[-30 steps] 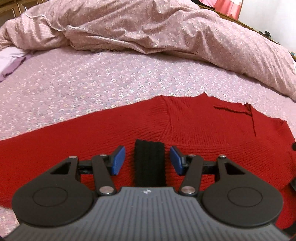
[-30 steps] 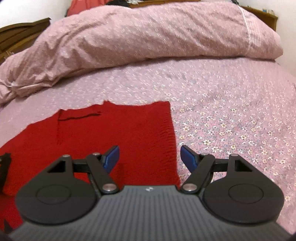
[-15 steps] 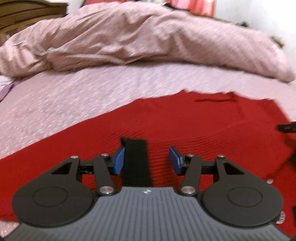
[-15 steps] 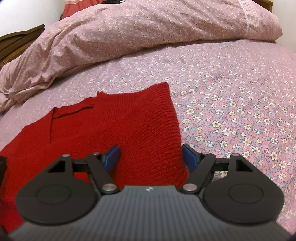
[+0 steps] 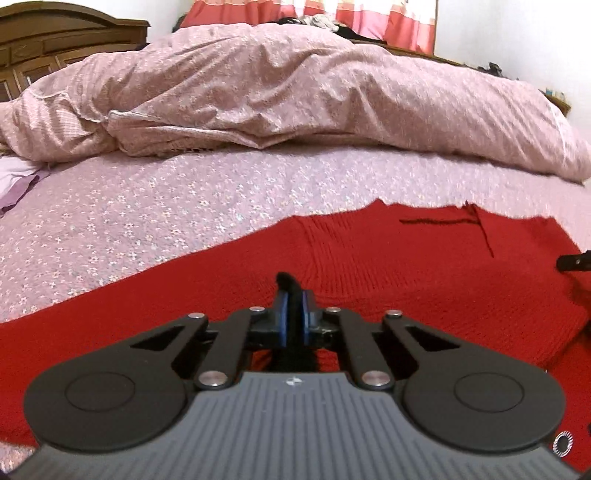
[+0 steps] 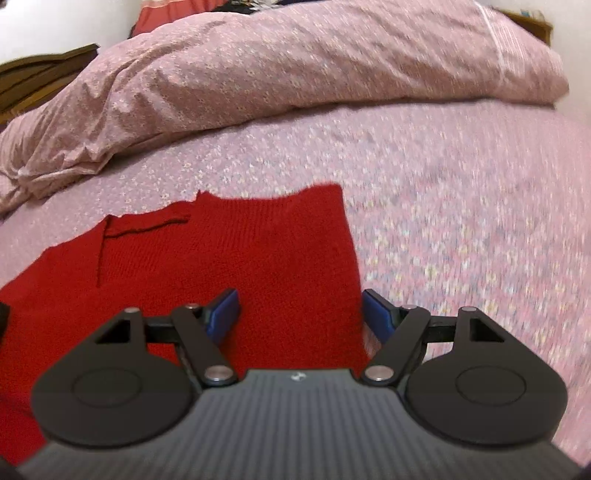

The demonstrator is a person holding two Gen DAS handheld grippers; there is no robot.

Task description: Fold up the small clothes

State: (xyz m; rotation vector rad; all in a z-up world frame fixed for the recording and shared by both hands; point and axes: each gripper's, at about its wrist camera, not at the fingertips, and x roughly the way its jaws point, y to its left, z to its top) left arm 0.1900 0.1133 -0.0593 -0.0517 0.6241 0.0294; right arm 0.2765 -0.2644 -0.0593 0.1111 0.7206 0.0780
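- Across the whole scene spreads the bed [image 5: 155,206], its floral pink sheet filling both wrist views.
- At twelve o'clock from both my claws, a crumpled pink duvet [image 5: 280,85] is heaped along the far side of the bed.
- Behind the duvet, at ten o'clock in my left view, stands a dark wooden headboard [image 5: 55,33]; red curtains [image 5: 373,18] hang at one o'clock.
- On the sheet just ahead of me lies the red knitted sweater [image 5: 406,266], spread flat, one sleeve running off toward eight o'clock in my left view. Its neckline slit sits at one o'clock there.
- From my right view, the sweater's right edge runs from twelve o'clock down toward my right-hand pad, with bare sheet beyond it at three o'clock.
- My right gripper [image 6: 299,314] is released, pads spread wide over the sweater near that edge, pressing on nothing.
- My left gripper [image 5: 292,314] is clenched, its blue pads squeezed against a black ribbed strip [image 5: 288,282] that pokes up between them at twelve o'clock, over the red knit.
- At three o'clock in my left view, a dark sliver of the other claw shows at the frame's edge.
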